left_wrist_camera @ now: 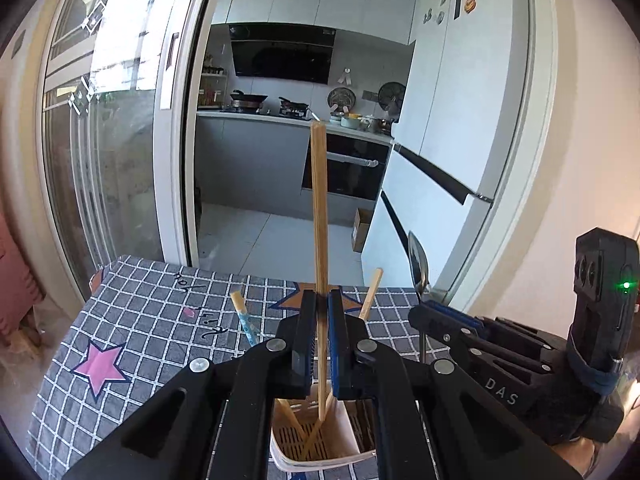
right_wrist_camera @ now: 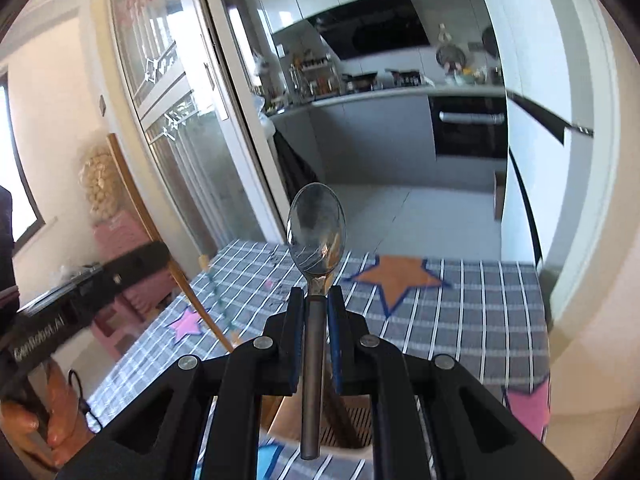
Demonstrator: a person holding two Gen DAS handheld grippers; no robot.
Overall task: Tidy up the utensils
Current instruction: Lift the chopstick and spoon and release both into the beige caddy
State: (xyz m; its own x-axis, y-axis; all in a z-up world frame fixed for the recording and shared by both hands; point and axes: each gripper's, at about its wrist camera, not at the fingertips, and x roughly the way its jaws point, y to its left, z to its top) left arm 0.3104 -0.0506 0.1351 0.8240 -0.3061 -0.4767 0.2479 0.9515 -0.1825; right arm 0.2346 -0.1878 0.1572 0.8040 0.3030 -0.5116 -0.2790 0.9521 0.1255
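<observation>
In the left wrist view my left gripper (left_wrist_camera: 321, 304) is shut on a pair of wooden chopsticks (left_wrist_camera: 319, 200) that stand upright. Their lower tips hang just above a white slotted utensil holder (left_wrist_camera: 280, 456), which has a few chopsticks in it. My right gripper (left_wrist_camera: 428, 300) is close by on the right, gripping a metal spoon (left_wrist_camera: 419, 264). In the right wrist view that right gripper (right_wrist_camera: 317, 300) is shut on the spoon (right_wrist_camera: 317, 232) at its neck, bowl up. The spoon's handle points down over the holder (right_wrist_camera: 360, 450).
A grey checked tablecloth (left_wrist_camera: 140, 320) with pink and orange stars covers the table. Two more chopsticks (left_wrist_camera: 244, 320) poke up behind my left fingers. A hand (right_wrist_camera: 32, 428) holds the left tool's black body (right_wrist_camera: 80, 292). A sliding glass door and a kitchen lie beyond the table's far edge.
</observation>
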